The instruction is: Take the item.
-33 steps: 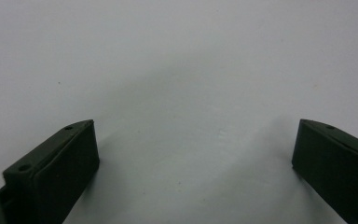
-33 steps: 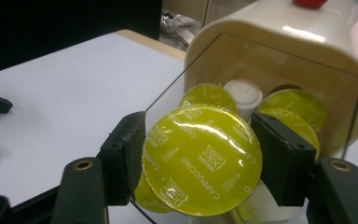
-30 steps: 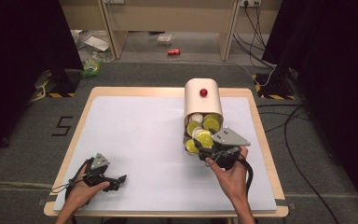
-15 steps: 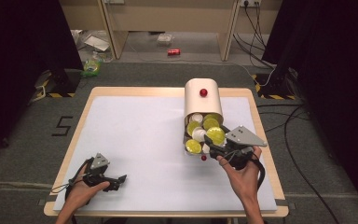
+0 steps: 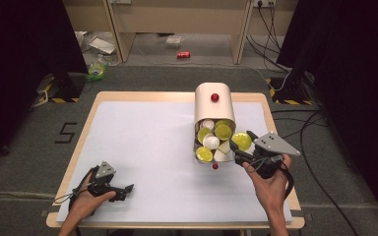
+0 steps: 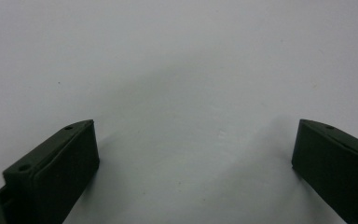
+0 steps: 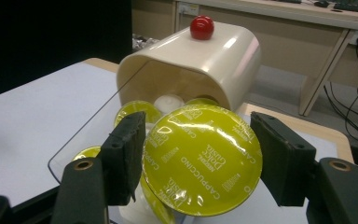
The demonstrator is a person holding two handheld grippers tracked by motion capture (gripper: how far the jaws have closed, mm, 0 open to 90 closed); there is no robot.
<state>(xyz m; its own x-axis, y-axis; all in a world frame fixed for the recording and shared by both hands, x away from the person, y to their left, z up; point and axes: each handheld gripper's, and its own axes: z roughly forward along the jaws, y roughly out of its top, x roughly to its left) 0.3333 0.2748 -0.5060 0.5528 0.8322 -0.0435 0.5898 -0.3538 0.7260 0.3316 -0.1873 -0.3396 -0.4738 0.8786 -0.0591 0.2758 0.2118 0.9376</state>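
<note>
Capsule (image 7: 203, 161), yellow-lidded and printed for cappuccino, sits clamped between the right gripper's (image 7: 198, 161) black jaws, foil face turned square to that gripper's camera, rim pinched on both sides. From the high view, the right gripper (image 5: 242, 147) hangs just off the right-hand front corner of the dispenser (image 5: 214, 105), the cream box with the red knob (image 5: 215, 97) on top, and the capsule (image 5: 242, 141) rides just outside the clear drawer (image 5: 197, 150), near the others stacked inside it. So the held capsule lies between the jaws and the box, flat disc upright, its axis pointing back along the gripper toward the hand. By my reading, the next move is a carry away from the drawer, over bare table (image 5: 142, 142). Over on the near left, the left gripper (image 5: 123, 189) rests low with jaws spread wide and nothing between them, well apart from the dispenser. The right hand is plainly the nearer one.
</note>
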